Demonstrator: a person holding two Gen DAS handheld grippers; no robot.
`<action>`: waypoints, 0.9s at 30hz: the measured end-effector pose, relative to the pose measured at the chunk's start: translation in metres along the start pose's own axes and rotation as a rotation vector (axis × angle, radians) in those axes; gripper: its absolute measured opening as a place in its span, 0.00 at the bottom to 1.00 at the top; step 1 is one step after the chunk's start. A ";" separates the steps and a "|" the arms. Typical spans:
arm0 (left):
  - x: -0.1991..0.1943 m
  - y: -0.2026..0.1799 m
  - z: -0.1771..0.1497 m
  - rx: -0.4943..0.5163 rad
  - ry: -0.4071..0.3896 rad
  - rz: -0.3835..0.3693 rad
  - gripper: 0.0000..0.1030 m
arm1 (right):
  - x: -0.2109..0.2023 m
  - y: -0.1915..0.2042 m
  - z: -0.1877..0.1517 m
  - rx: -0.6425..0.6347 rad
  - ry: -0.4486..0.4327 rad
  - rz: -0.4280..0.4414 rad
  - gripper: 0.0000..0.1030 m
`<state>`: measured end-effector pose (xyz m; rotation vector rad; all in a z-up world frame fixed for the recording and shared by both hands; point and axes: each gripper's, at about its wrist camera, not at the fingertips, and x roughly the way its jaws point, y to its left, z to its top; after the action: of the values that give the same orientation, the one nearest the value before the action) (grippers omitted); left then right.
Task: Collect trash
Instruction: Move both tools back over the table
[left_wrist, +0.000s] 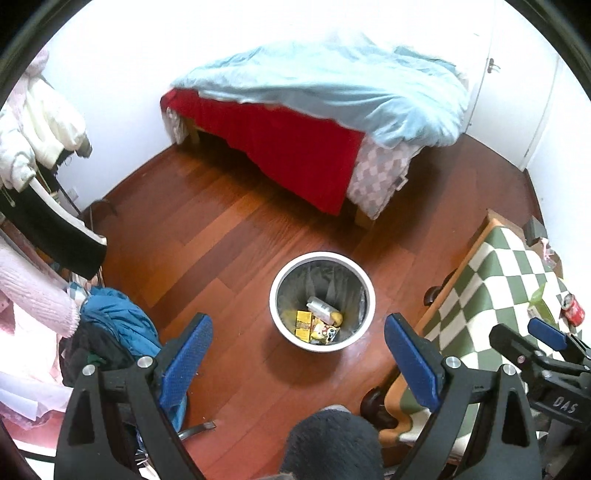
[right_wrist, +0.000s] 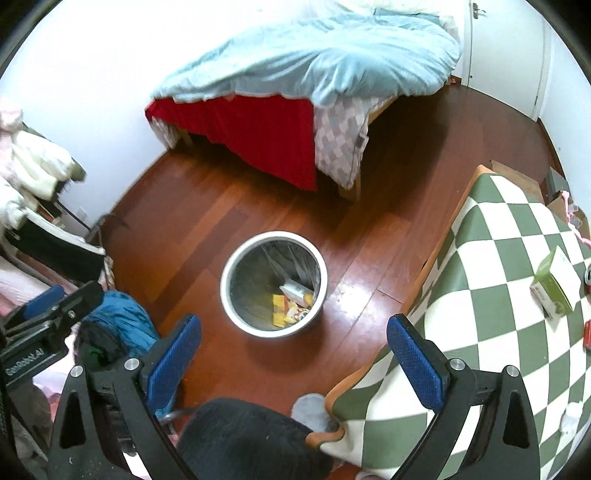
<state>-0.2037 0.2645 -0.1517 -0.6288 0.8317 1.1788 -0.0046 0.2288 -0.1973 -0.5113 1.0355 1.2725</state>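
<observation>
A white round trash bin (left_wrist: 275, 314) stands on the wooden floor, with yellow wrappers and a white bottle (left_wrist: 320, 309) inside; it also shows in the right wrist view (right_wrist: 227, 299). My left gripper (left_wrist: 298, 354) is open and empty, high above the bin. My right gripper (right_wrist: 294, 358) is open and empty, between the bin and the table. On the green-and-white checked table (right_wrist: 491, 280) lie a green-and-white carton (right_wrist: 556, 286) and a red can (left_wrist: 573, 312). A red item (right_wrist: 587, 334) sits at the table's right edge.
A bed (left_wrist: 321, 107) with a light blue duvet and red sheet stands at the back. Clothes hang and pile at the left, with a blue garment (left_wrist: 118, 321) on the floor. A door (right_wrist: 506, 51) is at the back right. Dark-trousered legs (right_wrist: 251, 439) show at the bottom.
</observation>
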 end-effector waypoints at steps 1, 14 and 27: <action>-0.008 -0.006 -0.001 0.010 -0.013 0.005 0.92 | -0.011 -0.003 -0.003 0.012 -0.015 0.009 0.98; 0.016 -0.210 -0.039 0.264 0.070 -0.158 0.92 | -0.114 -0.196 -0.074 0.362 -0.094 -0.094 0.98; 0.082 -0.502 -0.045 0.735 0.240 -0.313 1.00 | -0.119 -0.481 -0.119 0.689 0.061 -0.412 0.98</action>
<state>0.2818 0.1337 -0.2439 -0.2707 1.2318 0.4560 0.4115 -0.0595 -0.2585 -0.2092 1.2605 0.4877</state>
